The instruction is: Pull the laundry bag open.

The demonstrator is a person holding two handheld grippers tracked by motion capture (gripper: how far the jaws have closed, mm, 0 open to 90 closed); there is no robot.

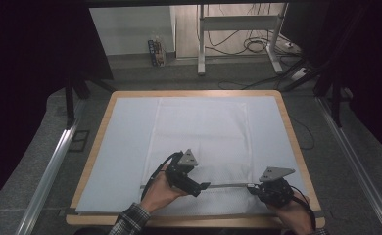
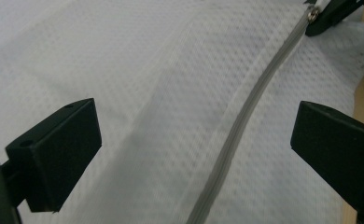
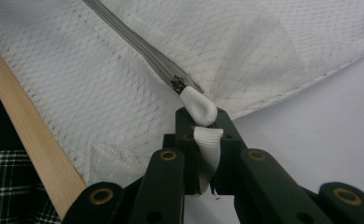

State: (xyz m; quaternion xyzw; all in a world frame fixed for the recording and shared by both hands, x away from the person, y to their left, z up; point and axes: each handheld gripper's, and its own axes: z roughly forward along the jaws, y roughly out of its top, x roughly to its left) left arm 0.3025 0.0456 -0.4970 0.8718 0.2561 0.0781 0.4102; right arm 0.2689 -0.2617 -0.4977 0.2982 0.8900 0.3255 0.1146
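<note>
Here the right gripper pinches the white pull tab of the mesh bag's zipper; the left gripper hovers wide open above it, over a pale-covered wooden table, grey floor beyond.

white mesh bag | flat on table | grey zipper near front edge

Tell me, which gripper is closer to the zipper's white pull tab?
The right gripper. It is shut on the strap right behind the white pull tab. The left gripper is open over the zipper, farther along it from the tab.
</note>
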